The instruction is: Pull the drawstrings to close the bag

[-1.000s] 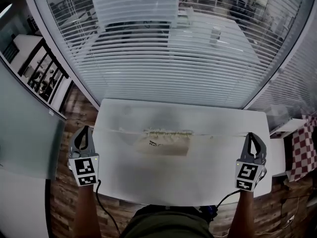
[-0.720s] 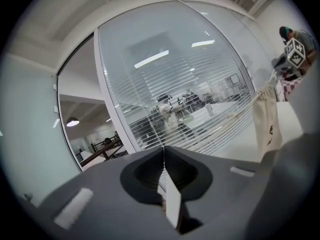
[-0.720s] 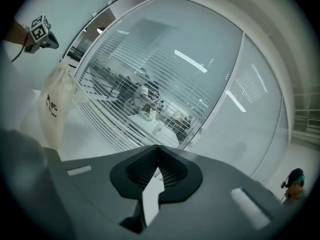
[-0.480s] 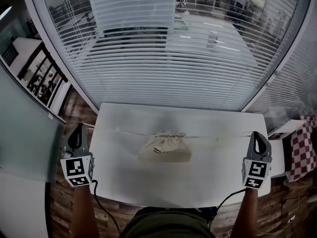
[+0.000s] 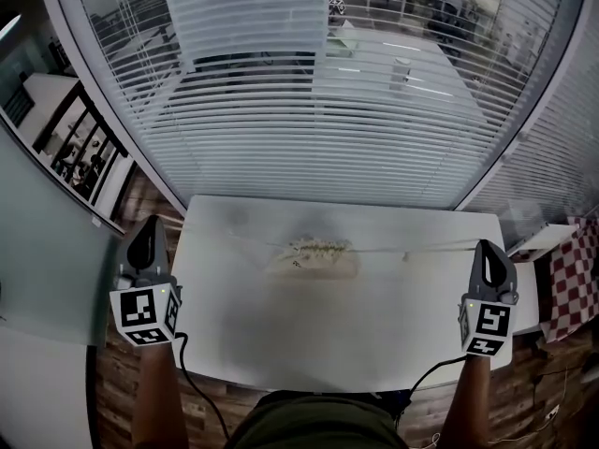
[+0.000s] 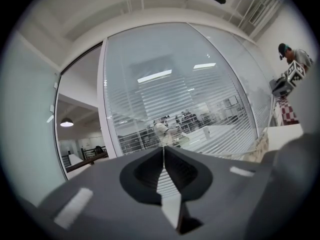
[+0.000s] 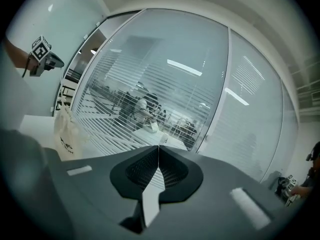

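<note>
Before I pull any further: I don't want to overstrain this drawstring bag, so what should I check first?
1. Bag mouth gathered: ok, puckered shut.
2. Right drawstring clamped by the right hand-held gripper: ok, jaws together, cord runs straight to its tip.
3. Left drawstring clamped by the left hand-held gripper: ok, jaws together, though the cord is faint.
4. Slack left to take up: not ok, both cords look taut.
5. Bag resting on the table: cannot tell, it is blurred.
</note>
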The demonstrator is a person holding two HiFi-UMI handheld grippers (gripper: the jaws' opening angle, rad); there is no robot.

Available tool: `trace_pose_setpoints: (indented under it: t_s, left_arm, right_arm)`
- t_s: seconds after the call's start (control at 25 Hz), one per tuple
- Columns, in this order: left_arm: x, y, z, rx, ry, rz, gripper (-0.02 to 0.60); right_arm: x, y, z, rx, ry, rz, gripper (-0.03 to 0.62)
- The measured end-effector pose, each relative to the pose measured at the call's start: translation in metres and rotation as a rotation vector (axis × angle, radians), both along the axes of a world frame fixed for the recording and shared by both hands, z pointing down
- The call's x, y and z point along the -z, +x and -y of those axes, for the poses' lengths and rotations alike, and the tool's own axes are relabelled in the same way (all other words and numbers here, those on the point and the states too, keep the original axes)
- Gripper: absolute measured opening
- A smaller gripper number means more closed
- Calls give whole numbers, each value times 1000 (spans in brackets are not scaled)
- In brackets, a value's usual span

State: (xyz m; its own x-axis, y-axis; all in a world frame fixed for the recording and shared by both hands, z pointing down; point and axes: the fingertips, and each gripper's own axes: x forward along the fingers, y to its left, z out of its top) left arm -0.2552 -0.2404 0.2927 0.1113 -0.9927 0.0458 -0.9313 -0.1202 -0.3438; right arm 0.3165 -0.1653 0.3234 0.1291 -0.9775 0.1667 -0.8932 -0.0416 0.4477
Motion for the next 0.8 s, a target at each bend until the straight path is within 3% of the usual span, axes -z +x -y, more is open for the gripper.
trace_pose_setpoints:
  t_s: [0.8]
  left_arm:
    - [-2, 1, -6, 0, -22, -18, 8]
  right_arm:
    - [-6, -3, -3, 11, -27, 16, 15]
